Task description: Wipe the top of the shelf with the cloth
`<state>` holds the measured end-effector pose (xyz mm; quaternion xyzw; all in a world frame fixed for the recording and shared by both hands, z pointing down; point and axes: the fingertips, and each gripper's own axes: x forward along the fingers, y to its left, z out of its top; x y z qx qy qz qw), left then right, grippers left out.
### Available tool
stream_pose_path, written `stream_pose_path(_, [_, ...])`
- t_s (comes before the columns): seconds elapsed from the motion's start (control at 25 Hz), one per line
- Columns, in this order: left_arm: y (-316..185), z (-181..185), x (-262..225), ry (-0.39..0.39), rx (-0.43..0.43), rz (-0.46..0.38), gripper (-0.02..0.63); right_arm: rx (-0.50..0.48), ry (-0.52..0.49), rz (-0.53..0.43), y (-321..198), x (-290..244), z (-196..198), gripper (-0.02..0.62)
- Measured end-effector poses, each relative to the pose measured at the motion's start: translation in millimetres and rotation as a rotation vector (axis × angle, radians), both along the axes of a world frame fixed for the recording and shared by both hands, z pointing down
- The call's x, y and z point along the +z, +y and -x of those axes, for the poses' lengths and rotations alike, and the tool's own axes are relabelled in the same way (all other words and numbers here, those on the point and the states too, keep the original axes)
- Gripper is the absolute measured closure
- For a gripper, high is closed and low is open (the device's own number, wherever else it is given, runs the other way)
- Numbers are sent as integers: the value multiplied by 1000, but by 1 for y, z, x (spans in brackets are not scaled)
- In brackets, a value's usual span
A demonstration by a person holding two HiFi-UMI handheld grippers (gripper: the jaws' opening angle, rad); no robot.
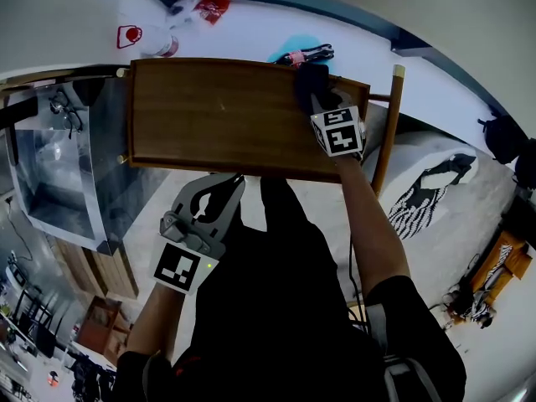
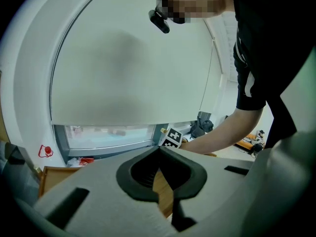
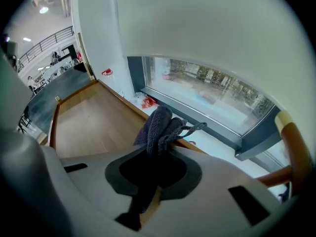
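Observation:
The wooden shelf top [image 1: 218, 111] lies below me, seen from above. My right gripper [image 1: 316, 90] is over its far right corner, shut on a dark grey cloth [image 1: 308, 80] that rests on the wood. In the right gripper view the cloth [image 3: 159, 125] bulges out between the jaws, a loose loop hanging off it, with the shelf top [image 3: 94, 122] stretching away to the left. My left gripper [image 1: 228, 182] hovers at the shelf's near edge, jaws together and holding nothing. In the left gripper view its tips meet [image 2: 159, 149] above the wood [image 2: 163, 191].
A glass-sided cabinet [image 1: 59, 166] stands left of the shelf. A wooden post [image 1: 387, 124] rises at the right. Behind the shelf runs a window ledge [image 1: 251, 32] with a red-and-white wrapper [image 1: 209, 8], a bottle [image 1: 159, 42] and a cable [image 1: 306, 55].

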<state>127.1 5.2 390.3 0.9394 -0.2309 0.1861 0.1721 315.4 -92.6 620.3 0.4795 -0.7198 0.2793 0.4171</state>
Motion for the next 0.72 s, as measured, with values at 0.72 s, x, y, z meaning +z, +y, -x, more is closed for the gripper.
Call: stream_pose_path(0.72, [5, -24, -8, 23, -3, 8, 586, -46, 151, 12, 11, -15, -41, 552])
